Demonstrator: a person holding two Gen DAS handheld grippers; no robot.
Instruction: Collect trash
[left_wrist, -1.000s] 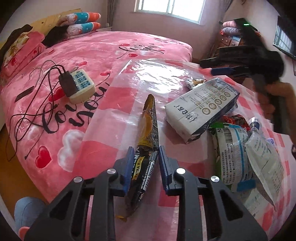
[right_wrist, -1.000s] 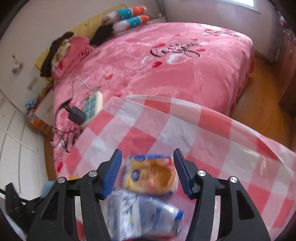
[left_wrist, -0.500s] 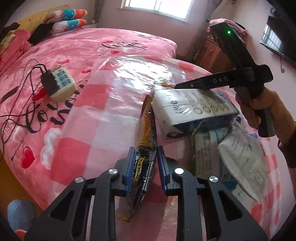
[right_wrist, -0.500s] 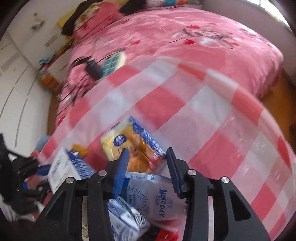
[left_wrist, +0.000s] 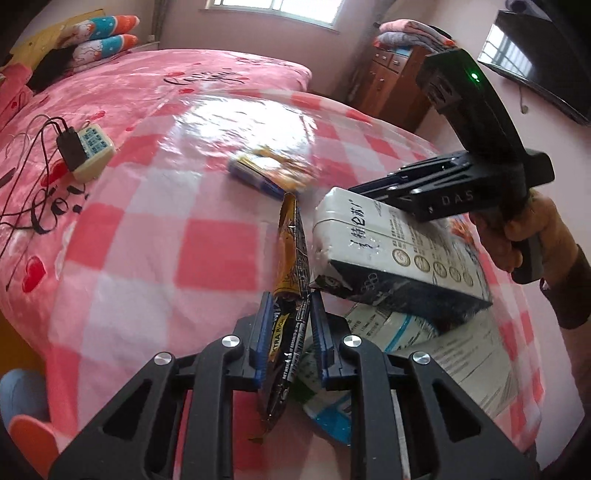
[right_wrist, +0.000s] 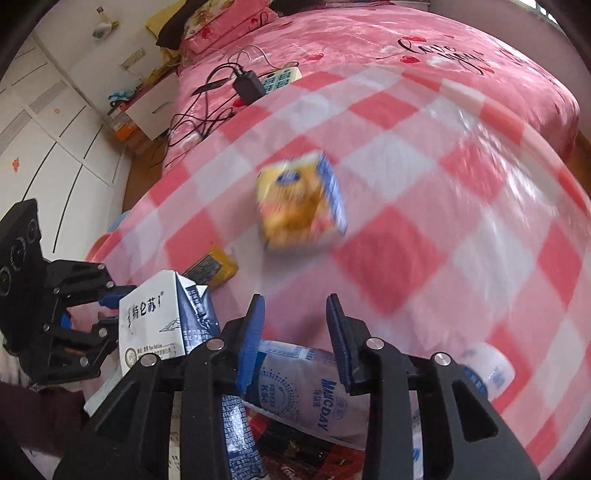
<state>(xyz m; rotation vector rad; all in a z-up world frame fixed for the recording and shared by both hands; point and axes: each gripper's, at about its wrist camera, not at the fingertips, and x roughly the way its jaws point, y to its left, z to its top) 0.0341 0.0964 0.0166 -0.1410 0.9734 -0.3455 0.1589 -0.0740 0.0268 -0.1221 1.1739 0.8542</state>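
My left gripper (left_wrist: 289, 325) is shut on a long black-and-yellow snack wrapper (left_wrist: 291, 258) that lies on the pink checked cloth (left_wrist: 147, 236). A white and dark blue milk carton (left_wrist: 391, 254) lies to its right, with white pouches (left_wrist: 388, 332) under it. My right gripper (right_wrist: 295, 332) is open and empty, above a white MAICDAY pouch (right_wrist: 310, 384). A yellow and blue snack packet (right_wrist: 301, 201) lies blurred on the cloth ahead of it; it also shows in the left wrist view (left_wrist: 269, 173). The carton (right_wrist: 162, 317) is at the left of the right wrist view.
A power strip with a black charger (left_wrist: 85, 149) and cables lies on the pink bed at left. A wooden dresser (left_wrist: 395, 85) stands beyond the bed. White wardrobe doors (right_wrist: 48, 122) and a bedside unit are at the far left of the right wrist view.
My right gripper let go of the yellow and blue packet, which now lies farther out on the cloth, and swung over the trash pile. My left gripper kept its hold on the wrapper.
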